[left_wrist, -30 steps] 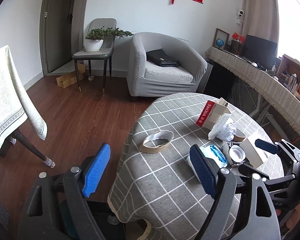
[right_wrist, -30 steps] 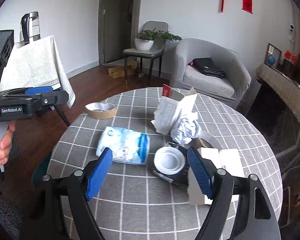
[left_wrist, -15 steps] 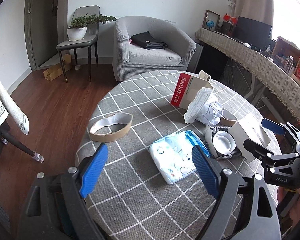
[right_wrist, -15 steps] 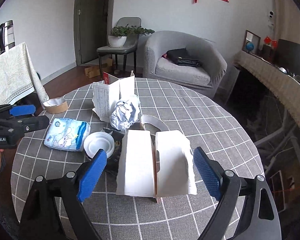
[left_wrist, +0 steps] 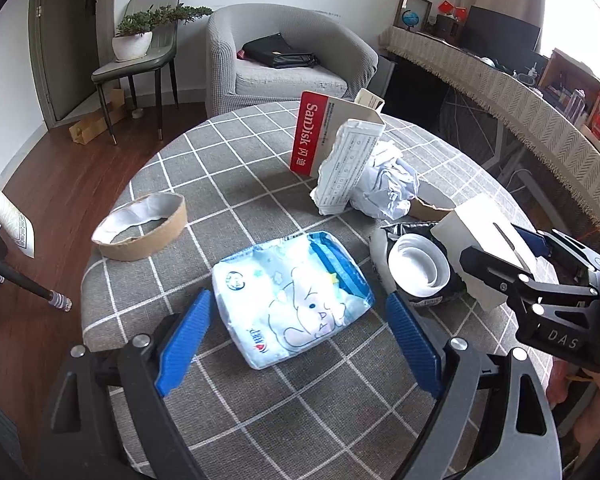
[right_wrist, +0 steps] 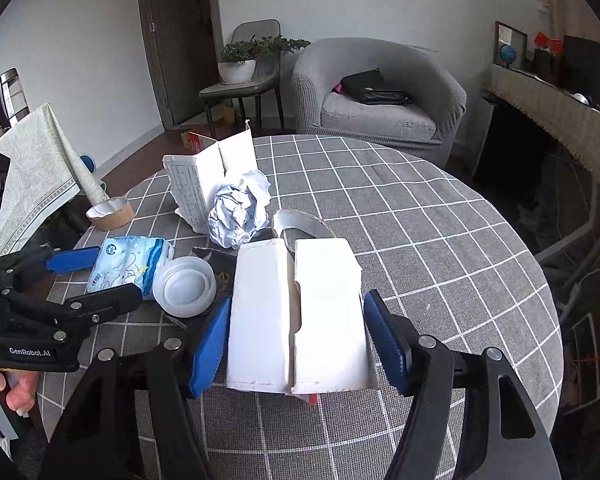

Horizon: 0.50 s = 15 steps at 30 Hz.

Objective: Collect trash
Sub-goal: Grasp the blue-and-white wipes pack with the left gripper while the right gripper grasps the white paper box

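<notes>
Trash lies on a round table with a grey checked cloth [left_wrist: 260,408]. My left gripper [left_wrist: 298,342] is open, its blue pads on either side of a blue-and-white tissue pack [left_wrist: 292,296], not touching it. My right gripper [right_wrist: 298,346] is open around a white opened carton [right_wrist: 296,312], with the pads close to its sides. The tissue pack also shows in the right wrist view [right_wrist: 130,262]. A white plastic lid [right_wrist: 185,286] on a black wrapper lies between the two. A crumpled paper ball [right_wrist: 240,210], a SanDisk box [left_wrist: 332,142] and a tape ring [left_wrist: 140,226] lie farther off.
A second cardboard ring [right_wrist: 300,226] lies behind the white carton. A grey armchair [right_wrist: 380,96] with a black bag and a chair with a potted plant [right_wrist: 240,68] stand beyond the table. A cloth-covered table [right_wrist: 32,176] stands at the left, a long desk [left_wrist: 500,80] at the right.
Both grippers have moved forward and down over the table. The left now frames the tissue pack and the right has closed in around the white carton.
</notes>
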Available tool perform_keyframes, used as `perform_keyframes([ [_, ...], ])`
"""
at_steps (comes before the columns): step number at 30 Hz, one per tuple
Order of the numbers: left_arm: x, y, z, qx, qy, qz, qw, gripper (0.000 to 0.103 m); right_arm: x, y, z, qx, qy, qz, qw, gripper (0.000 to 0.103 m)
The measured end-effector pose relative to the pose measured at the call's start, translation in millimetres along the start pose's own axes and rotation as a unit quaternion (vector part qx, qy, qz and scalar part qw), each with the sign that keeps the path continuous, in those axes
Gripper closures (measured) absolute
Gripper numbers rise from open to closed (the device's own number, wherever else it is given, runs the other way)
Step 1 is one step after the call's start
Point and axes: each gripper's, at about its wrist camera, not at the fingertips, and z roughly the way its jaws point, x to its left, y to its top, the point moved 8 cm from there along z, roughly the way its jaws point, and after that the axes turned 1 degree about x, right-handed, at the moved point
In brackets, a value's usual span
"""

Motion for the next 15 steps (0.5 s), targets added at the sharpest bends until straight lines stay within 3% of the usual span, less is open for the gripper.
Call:
perform_keyframes([
  [8, 5.1, 3.9, 9.9, 0.016, 0.027, -0.032, 0.9990, 0.013, -16.4, 1.5, -17.9, -0.019, 0.005, 0.017, 1.000, 0.039],
  [15, 1.2, 5.2, 17.4, 0.021, 0.077, -0.011, 0.9968, 0.011, -27.5, 1.3, -30.9, -0.032, 0.010, 0.029, 0.999, 0.039],
])
